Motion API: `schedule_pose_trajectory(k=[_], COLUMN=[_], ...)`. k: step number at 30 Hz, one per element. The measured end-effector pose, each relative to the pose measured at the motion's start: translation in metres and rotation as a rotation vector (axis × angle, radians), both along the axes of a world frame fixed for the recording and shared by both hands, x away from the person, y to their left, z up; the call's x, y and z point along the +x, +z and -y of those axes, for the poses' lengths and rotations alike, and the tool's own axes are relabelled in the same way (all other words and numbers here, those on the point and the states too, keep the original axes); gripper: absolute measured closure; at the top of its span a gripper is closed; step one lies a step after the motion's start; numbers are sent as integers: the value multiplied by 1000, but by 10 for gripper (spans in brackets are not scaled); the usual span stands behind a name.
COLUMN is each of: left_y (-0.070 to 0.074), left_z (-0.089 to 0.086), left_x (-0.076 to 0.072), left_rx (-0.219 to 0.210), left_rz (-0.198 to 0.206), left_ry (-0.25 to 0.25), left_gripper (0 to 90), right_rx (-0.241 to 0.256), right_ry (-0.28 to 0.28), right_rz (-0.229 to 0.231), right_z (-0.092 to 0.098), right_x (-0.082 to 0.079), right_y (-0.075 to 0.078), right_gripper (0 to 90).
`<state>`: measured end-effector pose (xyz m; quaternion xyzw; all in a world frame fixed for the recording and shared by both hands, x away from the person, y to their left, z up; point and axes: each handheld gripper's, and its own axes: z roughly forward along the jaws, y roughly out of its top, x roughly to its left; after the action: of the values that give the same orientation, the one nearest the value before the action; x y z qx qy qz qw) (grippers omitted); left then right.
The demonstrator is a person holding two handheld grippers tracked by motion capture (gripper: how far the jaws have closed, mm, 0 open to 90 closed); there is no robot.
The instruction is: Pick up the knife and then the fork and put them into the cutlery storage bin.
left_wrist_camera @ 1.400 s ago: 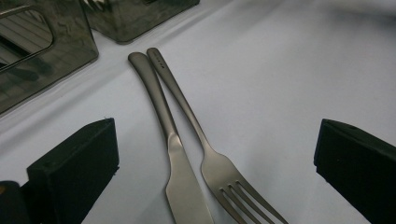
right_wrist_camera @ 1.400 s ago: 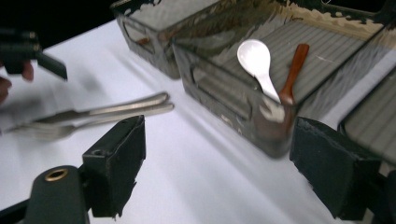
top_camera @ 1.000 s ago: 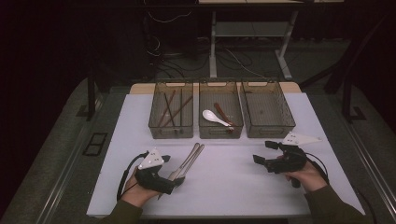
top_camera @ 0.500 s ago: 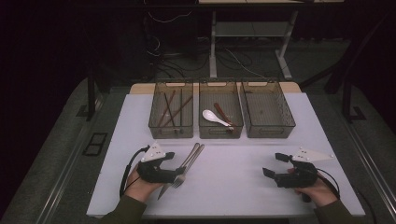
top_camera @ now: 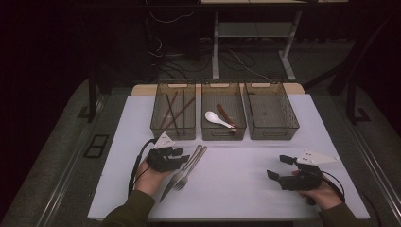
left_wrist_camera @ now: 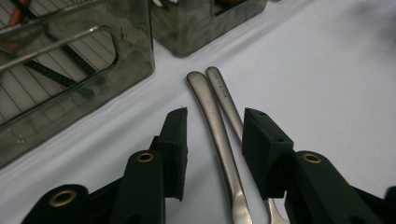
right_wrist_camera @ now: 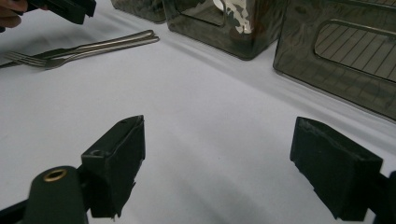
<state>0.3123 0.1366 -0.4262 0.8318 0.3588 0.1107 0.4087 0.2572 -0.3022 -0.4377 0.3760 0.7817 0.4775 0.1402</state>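
The left gripper (top_camera: 182, 156) sits low over the white table (top_camera: 246, 198), held in the person's left hand (top_camera: 149, 177). Its jaws are apart, one on each side of two shiny handles, and they squeeze nothing. The knife (left_wrist_camera: 217, 140) and the fork (left_wrist_camera: 231, 109) lie flat on the table, side by side and touching, just in front of the left bin (top_camera: 173, 130). They are long, thin and silver. In the high view the pointy ends lie near the person.

Three see-through bins stand in a row at the back. The left bin has dark sticks (top_camera: 172, 111) in it. The middle bin (top_camera: 223, 133) has a white spoon (top_camera: 218, 119) and a brown thing I cannot make out.

The right gripper (top_camera: 280, 166) is far off to the right, held in the right hand (top_camera: 326, 194). Its jaws are wide apart over bare table, holding nothing.
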Motion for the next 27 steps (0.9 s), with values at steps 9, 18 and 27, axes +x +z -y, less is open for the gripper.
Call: schedule_pose_trajectory(k=[9,18,27], left_y=[-9,-16,-20], left_z=[5,7,12], left_x=[-9,-14,-14], left_rx=[40,54,86], left_rz=[-41,-65,-60], left_ry=[9,15,17], left_gripper=[698,707,733], right_rx=[-21,-42,-59], right_ry=[11,14,13], right_rz=[3,10,13], right_z=[-2,-3,-3], right_x=[0,-1,-1], right_y=[0,-1,-2], right_gripper=[176,176,176])
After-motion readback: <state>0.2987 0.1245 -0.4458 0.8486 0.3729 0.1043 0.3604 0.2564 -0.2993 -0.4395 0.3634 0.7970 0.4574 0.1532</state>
